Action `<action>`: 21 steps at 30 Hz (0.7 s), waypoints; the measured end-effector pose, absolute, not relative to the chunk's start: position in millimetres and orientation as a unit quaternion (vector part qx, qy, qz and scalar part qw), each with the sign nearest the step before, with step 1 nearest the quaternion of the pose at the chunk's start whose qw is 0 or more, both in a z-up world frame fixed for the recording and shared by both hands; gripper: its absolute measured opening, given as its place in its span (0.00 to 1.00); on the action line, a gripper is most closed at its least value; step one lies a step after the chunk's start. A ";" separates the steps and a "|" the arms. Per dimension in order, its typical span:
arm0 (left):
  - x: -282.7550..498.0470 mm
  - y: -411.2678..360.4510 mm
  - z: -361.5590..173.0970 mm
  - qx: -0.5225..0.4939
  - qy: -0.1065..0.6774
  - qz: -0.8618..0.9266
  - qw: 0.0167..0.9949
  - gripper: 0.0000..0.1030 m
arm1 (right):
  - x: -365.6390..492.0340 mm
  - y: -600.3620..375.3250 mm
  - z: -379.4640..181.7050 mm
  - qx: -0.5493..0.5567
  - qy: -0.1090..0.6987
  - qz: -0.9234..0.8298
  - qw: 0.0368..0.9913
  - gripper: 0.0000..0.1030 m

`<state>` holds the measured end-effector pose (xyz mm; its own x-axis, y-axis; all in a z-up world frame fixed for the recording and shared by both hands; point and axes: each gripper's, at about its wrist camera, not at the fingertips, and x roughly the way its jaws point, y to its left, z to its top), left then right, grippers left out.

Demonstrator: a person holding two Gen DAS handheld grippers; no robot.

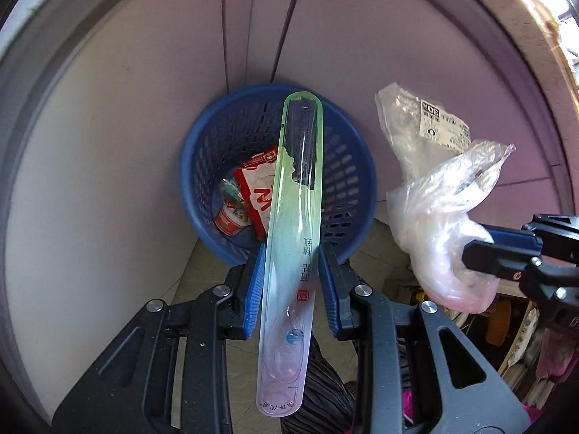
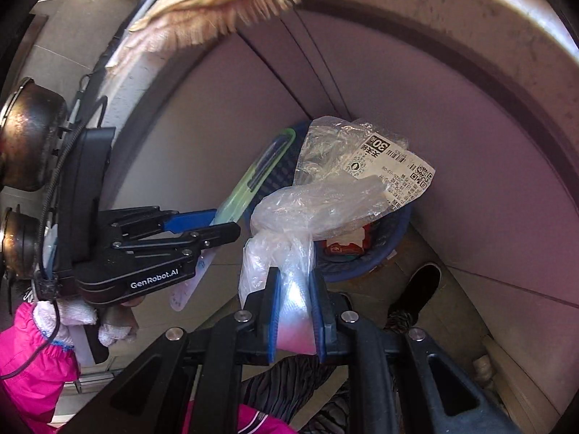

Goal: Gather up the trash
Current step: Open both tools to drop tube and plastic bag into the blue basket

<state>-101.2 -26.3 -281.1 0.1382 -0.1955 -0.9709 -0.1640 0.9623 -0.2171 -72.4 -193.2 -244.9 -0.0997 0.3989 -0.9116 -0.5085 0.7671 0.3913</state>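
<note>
A pale wall [image 1: 108, 144] and a tiled floor [image 1: 202, 282] fill the background, and against the corner a blue perforated basket [image 1: 217, 152] is seen standing on the floor, with a red-and-white carton [image 1: 257, 188] and a small red-labelled cup [image 1: 229, 218] lying inside it. A long clear plastic toothbrush package [image 1: 289, 253], tinted green along its edges, is gripped about midway along its length by the left gripper [image 1: 289, 264], whose blue pads are pressed against both of its sides; its far end is held above the basket's opening. To the right, a crumpled clear plastic bag [image 2: 318, 195] bearing a white printed label [image 2: 394, 166] is pinched at its knotted lower part between the closed pads of the right gripper [image 2: 295, 296], and it is held in the air near the basket. A dark shoe [image 2: 419, 289] is seen on the floor beside the basket.
</note>
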 end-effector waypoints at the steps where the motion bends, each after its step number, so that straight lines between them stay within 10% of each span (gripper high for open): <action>1: -98.9 -26.3 -284.7 -0.135 0.658 -0.008 0.741 0.28 | -71.1 -191.4 -250.8 -0.044 0.662 0.336 0.668 0.14; 21: -66.8 -25.9 -313.6 -0.116 0.682 0.007 0.722 0.28 | -49.2 -166.5 -307.0 -0.069 0.685 0.316 0.653 0.16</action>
